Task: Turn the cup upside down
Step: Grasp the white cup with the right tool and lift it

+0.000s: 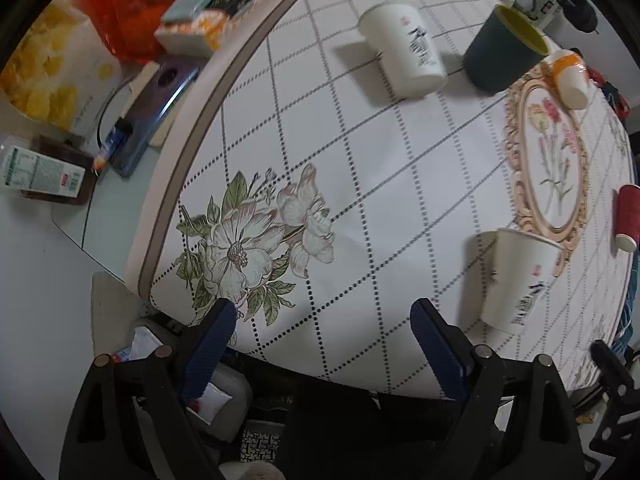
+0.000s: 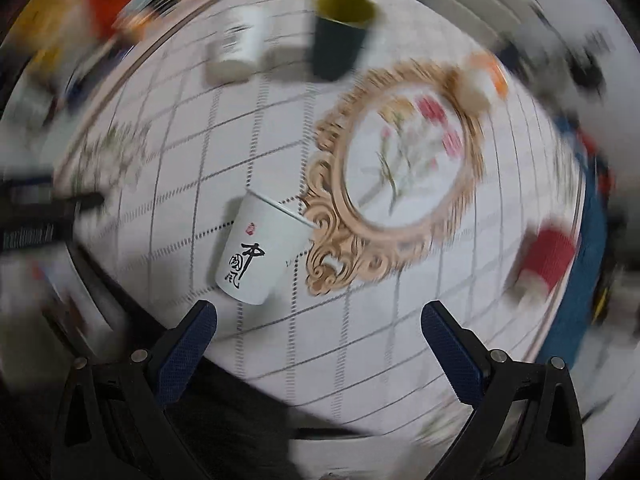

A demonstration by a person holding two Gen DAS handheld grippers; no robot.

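Left gripper [image 1: 322, 322]: jaws spreading wide apart, holding nothing, touching nothing | Right gripper [image 2: 319, 322]: jaws likewise gaping wide, gripping nothing | Cup: white paper cup [image 2: 262, 250] standing upright on the round table [image 2: 400, 320], just ahead of the right gripper's left finger, not touching it, beside a gold-framed floral mat [image 2: 404, 184].

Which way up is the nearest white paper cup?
Upright: the white paper cup has its wide rim on top and narrow base on the tablecloth. Its printed writing reads upright.
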